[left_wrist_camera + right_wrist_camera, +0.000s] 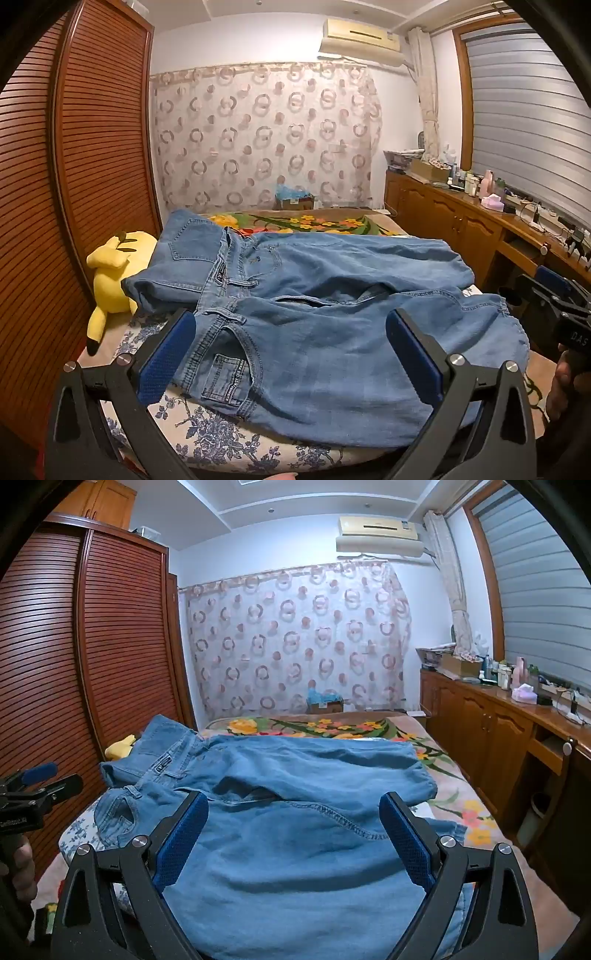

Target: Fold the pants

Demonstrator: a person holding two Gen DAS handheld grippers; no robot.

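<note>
Left wrist view shows the jeans (314,314) spread across the bed (221,439), waistband and front pocket nearest the left gripper (290,354), whose blue-padded fingers (166,358) stand wide apart above the denim with nothing clamped. Only here does the yellow plush (114,273) show whole, lying beside the waistband by the wardrobe (96,147); the right gripper's body sits at the right edge. Right wrist view looks over the leg end instead: the right gripper (291,834) hangs with fingers (404,834) spread wide over a stitched seam, gripping nothing. It alone shows the flowered blanket (424,753) running past the hem toward the cabinet (491,731), and the hand (20,867) holding the left gripper's handle.
</note>
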